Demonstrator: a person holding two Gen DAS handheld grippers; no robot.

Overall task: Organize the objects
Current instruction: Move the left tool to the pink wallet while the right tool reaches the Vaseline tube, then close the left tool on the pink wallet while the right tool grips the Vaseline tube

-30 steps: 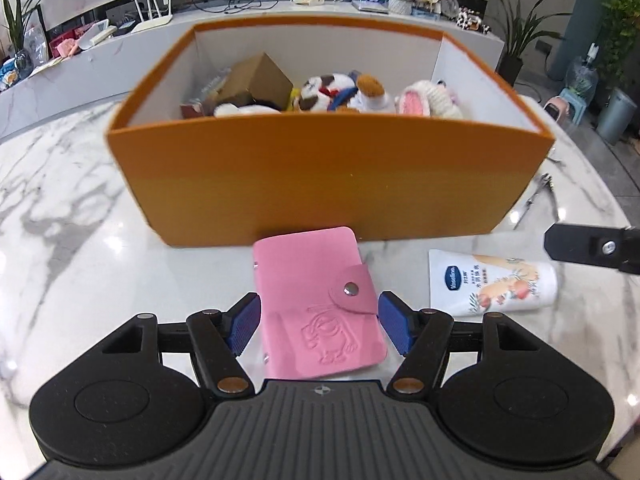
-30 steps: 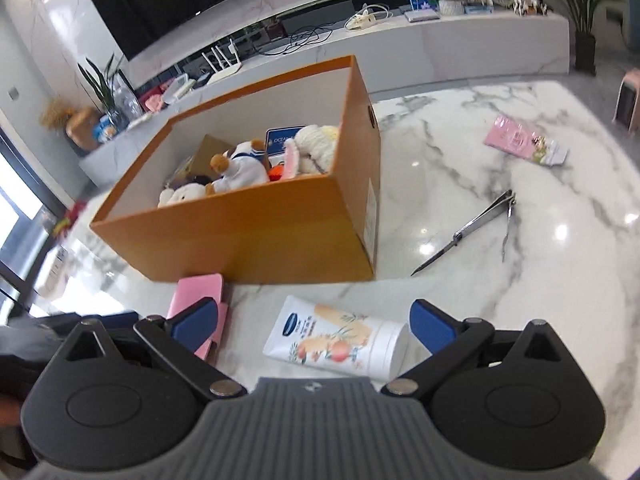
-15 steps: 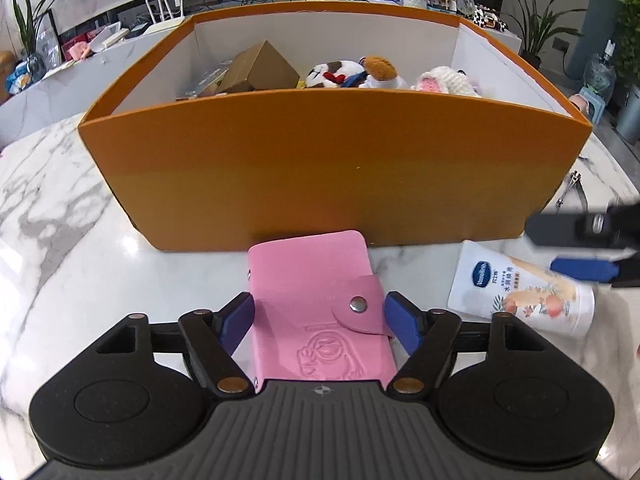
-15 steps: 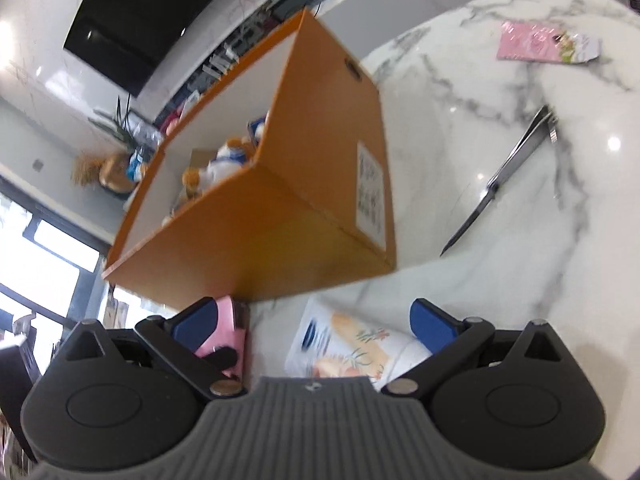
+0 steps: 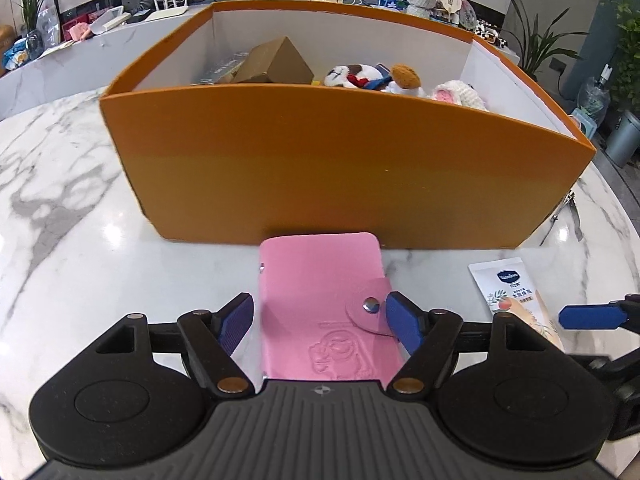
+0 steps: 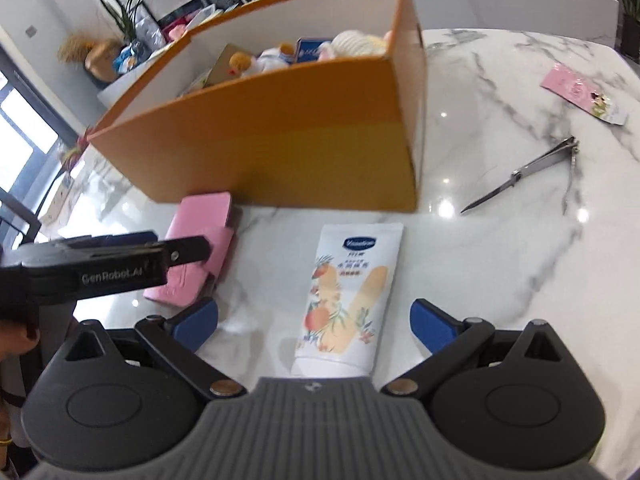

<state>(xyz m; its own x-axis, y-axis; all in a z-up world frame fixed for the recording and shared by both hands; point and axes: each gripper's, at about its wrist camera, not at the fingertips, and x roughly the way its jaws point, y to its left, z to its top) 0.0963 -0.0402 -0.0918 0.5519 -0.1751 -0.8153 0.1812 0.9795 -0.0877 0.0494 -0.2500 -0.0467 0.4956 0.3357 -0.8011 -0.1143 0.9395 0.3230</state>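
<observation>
Both claws are spread wide, gripping nothing, the left gripper (image 5: 320, 322) straddling the flat pink snap-button card wallet (image 5: 322, 304) lying against the orange cardboard box (image 5: 340, 168), the right gripper (image 6: 314, 326) around the white lotion tube (image 6: 348, 292), so each should settle low and centred, then squeeze evenly.

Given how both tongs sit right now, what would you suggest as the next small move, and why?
Probably close the left tongs on the pink snap-button card wallet. It lies flat on the white marble table between the open blue pads, right pad near its snap flap, left pad apart. The right tongs likewise straddle the white hand-cream tube, also open. The orange cardboard box stands just beyond.
</observation>
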